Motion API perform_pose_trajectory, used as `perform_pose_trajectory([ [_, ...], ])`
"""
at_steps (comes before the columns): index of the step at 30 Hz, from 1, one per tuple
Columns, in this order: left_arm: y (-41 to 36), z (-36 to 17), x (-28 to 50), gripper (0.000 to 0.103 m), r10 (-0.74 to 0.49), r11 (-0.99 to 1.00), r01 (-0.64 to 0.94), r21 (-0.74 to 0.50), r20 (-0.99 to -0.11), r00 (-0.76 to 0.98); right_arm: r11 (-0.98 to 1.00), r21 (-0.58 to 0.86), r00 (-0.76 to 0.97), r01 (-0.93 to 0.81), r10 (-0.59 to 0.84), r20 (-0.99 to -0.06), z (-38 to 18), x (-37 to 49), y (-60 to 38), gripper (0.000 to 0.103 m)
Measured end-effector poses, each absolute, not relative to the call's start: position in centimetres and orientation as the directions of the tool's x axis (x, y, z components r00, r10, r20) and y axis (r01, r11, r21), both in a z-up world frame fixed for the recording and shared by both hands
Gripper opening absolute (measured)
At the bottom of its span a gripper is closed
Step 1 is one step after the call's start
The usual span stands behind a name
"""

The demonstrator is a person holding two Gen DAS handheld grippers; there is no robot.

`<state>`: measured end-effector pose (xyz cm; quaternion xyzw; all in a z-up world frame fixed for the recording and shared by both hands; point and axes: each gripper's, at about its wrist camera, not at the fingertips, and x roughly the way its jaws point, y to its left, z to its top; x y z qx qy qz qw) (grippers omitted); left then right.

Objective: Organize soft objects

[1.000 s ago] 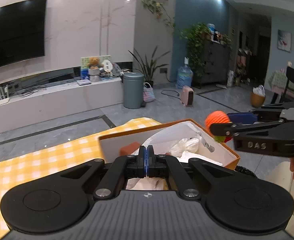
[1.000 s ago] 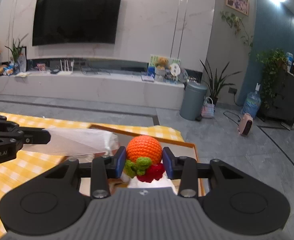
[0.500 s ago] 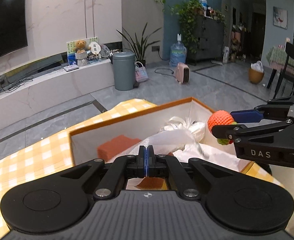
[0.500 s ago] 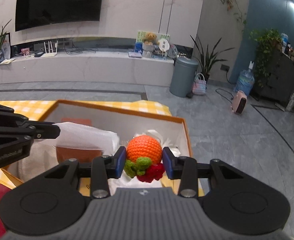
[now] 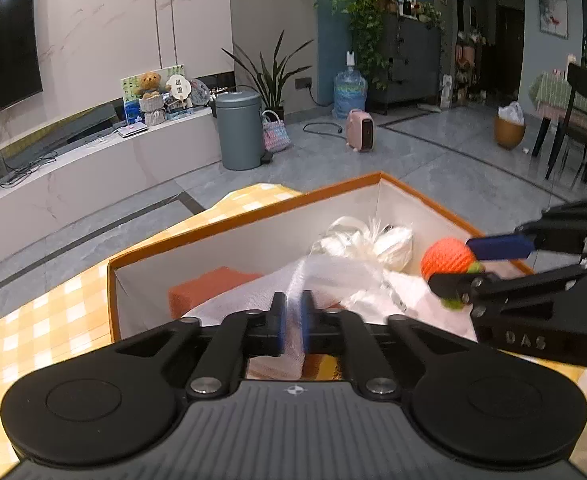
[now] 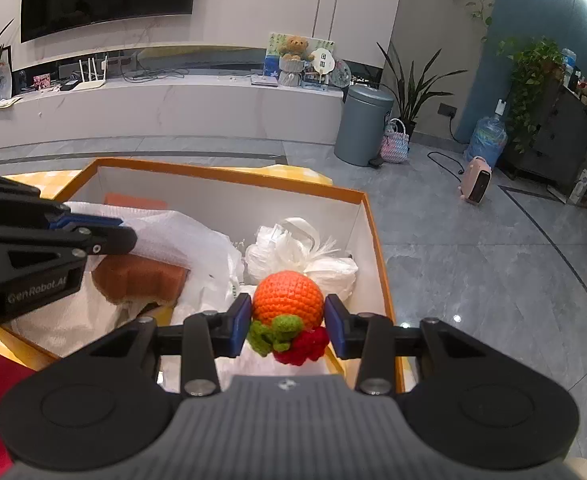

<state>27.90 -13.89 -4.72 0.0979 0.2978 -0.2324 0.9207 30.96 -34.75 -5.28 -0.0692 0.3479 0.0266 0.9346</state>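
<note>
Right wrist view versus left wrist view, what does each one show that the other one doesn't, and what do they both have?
Only the right wrist view shows the crocheted toy's green and red parts clearly, clamped between the right gripper pads, plus the white router on the TV console.

Only the left wrist view shows the dining chair and the white foam sheet lying between the left gripper, whose jaws are opening.

Both share the orange-rimmed box, the orange crocheted toy, the orange sponge, the crumpled white bags, the grey bin and the teddy bear.
</note>
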Motion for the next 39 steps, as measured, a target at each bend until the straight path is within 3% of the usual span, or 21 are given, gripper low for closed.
perform_pose_trajectory([
  [3, -13.7, -4.0, 27.7, 0.065, -0.365, 0.884, 0.465, 0.042, -0.562, 0.743, 0.989, -0.107, 0.754, -0.101, 0.006, -0.657, -5.1, 30.9, -34.8, 0.043],
  [6, -13.1, -3.1, 27.6, 0.078, -0.389, 0.887, 0.461, -0.002, -0.543, 0.745, 0.988, -0.108, 0.755, -0.108, 0.01, -0.656, -4.9, 30.6, -34.8, 0.061],
  [9, -12.6, -2.0, 27.4, 0.088, -0.417, 0.886, 0.46, -0.052, -0.521, 0.745, 0.988, -0.103, 0.753, -0.116, 0.02, -0.658, -4.4, 30.5, -35.0, 0.073],
  [21, -10.8, 2.4, 24.6, 0.088, -0.458, 0.886, 0.437, -0.158, -0.456, 0.763, 0.996, -0.014, 0.793, -0.083, 0.058, -0.607, -0.7, 26.6, -35.7, 0.096],
  [39, -6.9, 4.5, 15.2, 0.088, -0.401, 0.915, 0.387, -0.112, -0.361, 0.842, 0.981, 0.148, 0.869, -0.126, 0.181, -0.46, 2.0, 13.8, -32.7, 0.1],
])
